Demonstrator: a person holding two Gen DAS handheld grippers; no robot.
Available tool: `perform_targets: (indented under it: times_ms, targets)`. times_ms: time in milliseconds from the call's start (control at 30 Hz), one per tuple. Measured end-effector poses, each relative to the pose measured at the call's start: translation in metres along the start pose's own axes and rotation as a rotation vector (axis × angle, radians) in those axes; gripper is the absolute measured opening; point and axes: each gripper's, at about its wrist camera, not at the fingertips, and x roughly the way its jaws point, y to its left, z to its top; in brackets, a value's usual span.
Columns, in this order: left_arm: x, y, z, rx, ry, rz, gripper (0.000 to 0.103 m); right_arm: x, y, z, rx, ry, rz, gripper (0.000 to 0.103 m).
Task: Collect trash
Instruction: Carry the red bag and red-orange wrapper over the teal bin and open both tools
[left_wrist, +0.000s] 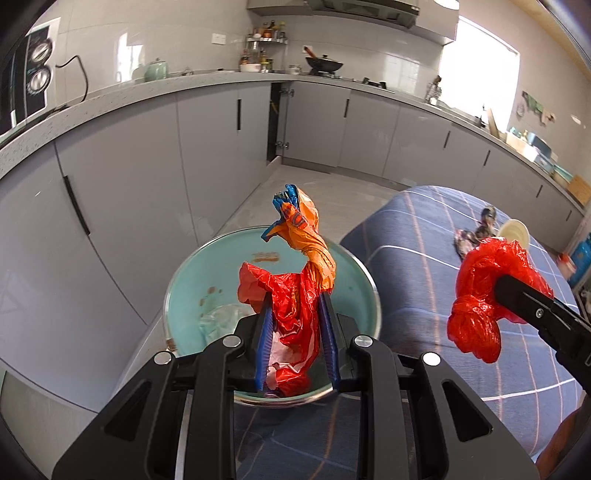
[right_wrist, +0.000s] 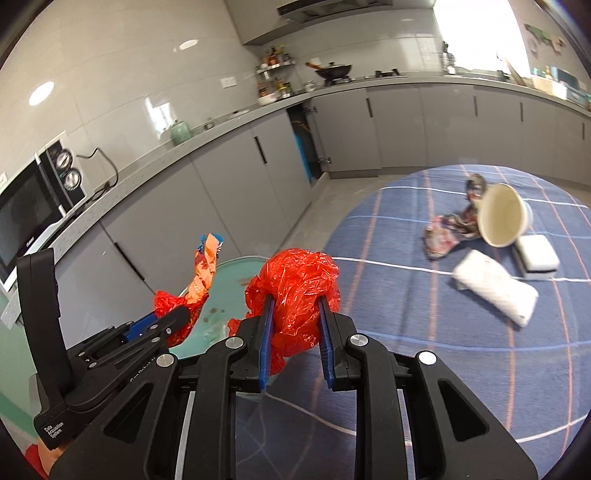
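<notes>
While clamped, 2 claws (left_wrist: 297, 314) (right_wrist: 295, 314), 2 wrappers (left_wrist: 295, 266) (right_wrist: 295, 291)

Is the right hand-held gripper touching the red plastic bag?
Touching. The right wrist view shows the right hand-held gripper with both blue fingers pressed into the crumpled red plastic bag, which bulges around them.

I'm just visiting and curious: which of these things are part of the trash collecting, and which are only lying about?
Part of the job:
- orange wrapper, clamped in the left gripper
- red plastic bag, clamped in the right gripper
- teal bin below them
- paper cup and crumpled wrapper on the tablecloth, probably

Just lying about:
- microwave
- wok
- spice rack
</notes>
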Motion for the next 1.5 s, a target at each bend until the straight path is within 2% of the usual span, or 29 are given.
perform_targets:
  times_ms: [533, 1200, 1400, 1500]
  targets:
    - [0.021, 0.039, -0.009, -0.067, 0.045, 0.048, 0.024, 0.054, 0.041, 0.006, -0.064, 0.063, 0.043, 0.023]
    - [0.059, 0.054, -0.024, -0.069, 0.148, 0.065, 0.024, 0.125, 0.049, -0.008, -0.063, 0.211, 0.056, 0.024]
    - [0.065, 0.052, -0.027, -0.062, 0.169, 0.074, 0.024, 0.134, 0.046, -0.01, -0.062, 0.232, 0.054, 0.024]
    - [0.069, 0.051, -0.025, -0.062, 0.181, 0.079, 0.024, 0.138, 0.046, -0.009, -0.06, 0.238, 0.062, 0.028]
